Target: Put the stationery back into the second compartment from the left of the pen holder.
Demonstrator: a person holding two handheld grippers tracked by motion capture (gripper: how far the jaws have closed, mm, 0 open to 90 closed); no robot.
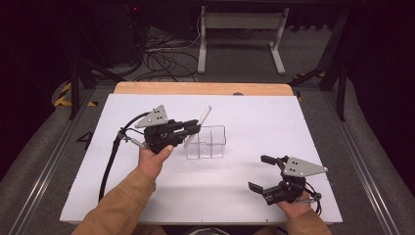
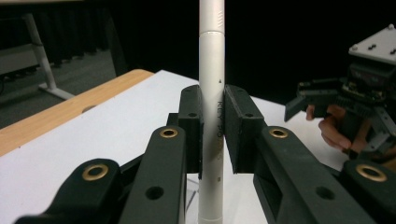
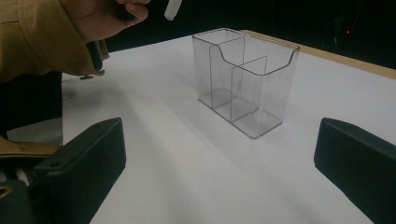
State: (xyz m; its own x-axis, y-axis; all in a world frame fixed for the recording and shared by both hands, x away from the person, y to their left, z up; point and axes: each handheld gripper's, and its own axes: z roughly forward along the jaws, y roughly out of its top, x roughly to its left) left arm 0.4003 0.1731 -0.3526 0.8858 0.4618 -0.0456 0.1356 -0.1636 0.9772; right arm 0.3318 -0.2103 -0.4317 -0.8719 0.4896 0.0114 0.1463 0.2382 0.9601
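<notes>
1. My left gripper (image 1: 192, 131) is clamped on a white pen (image 1: 197, 126), just left of the clear holder (image 1: 206, 142). In the high view the pen leans, its lower end at the holder's left wall and its upper end out over the holder's back edge.
2. In the left gripper view my jaws pinch the pen (image 2: 211, 112) near its middle, across the printed lettering, with barrel showing above and below. I judge it light, stiff and smooth: it could slide or swivel in a loose grip, so I would keep the pinch square across the barrel and near the middle.
3. The holder (image 3: 246, 79) stands upright on the white table (image 1: 274, 117). Thin walls split it into compartments, and all those I can see are empty. It looks light and easy to tip, so the pen should go in from above without knocking the rim.
4. My right gripper (image 1: 268, 172) hangs well to the right of the holder and nearer me, jaws spread wide with nothing between them.
</notes>
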